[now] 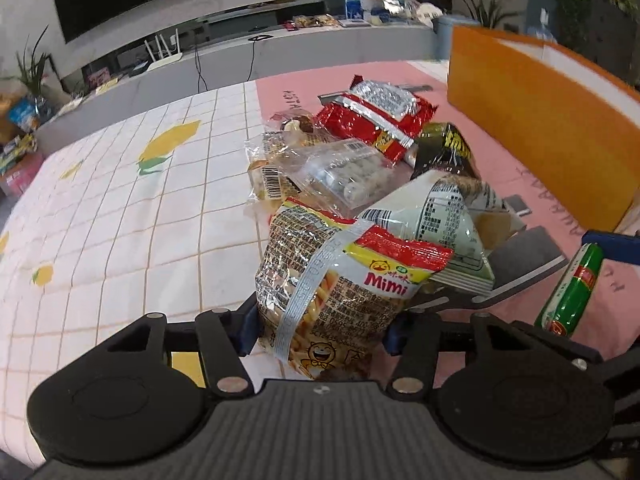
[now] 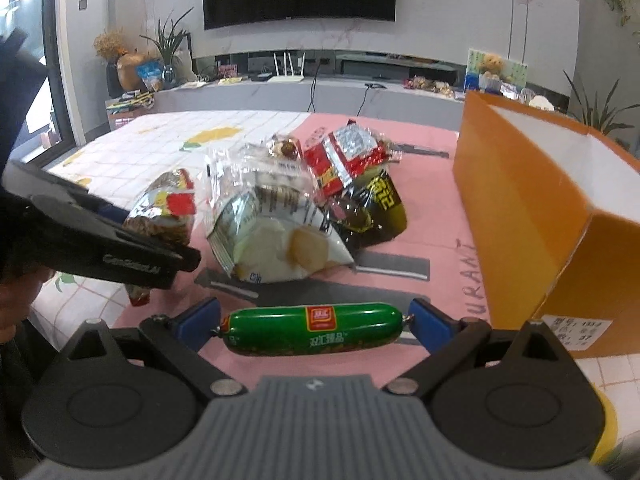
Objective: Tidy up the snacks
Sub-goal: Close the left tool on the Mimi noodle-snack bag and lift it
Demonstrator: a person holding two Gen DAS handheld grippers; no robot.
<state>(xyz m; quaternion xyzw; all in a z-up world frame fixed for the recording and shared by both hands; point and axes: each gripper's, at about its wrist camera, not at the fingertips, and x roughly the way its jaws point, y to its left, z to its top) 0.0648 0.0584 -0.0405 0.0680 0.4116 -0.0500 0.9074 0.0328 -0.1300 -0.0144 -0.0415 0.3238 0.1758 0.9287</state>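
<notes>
Nearest to me, my right gripper [image 2: 316, 322] has its blue pads closed end to end on the green sausage [image 2: 311, 328], which lies crosswise between them just above the pink part of the tablecloth [image 2: 432, 184]. My left gripper [image 1: 320, 324] is clamped on the Mimi snack bag [image 1: 320, 280], its blue pads pressing the bag's lower sides; the bag stands upright at the near end of the pile, where the checked white cloth meets the pink. From the right wrist view I see that gripper's black body coming in from the left edge with the bag in its fingers.

Just behind it, a pale chip bag [image 2: 276, 236] leans against the Mimi bag. Next come clear-wrapped packets [image 1: 340, 172] and a dark bag with yellow lettering [image 2: 376, 208]. Farther on, a red and silver packet [image 2: 348, 152] tops the heap near the table's middle.

An open orange box [image 2: 532, 184] stands along the right edge of the table, apart from the pile. Beyond the far edge runs a low TV cabinet [image 2: 320, 88] under a dark screen.
</notes>
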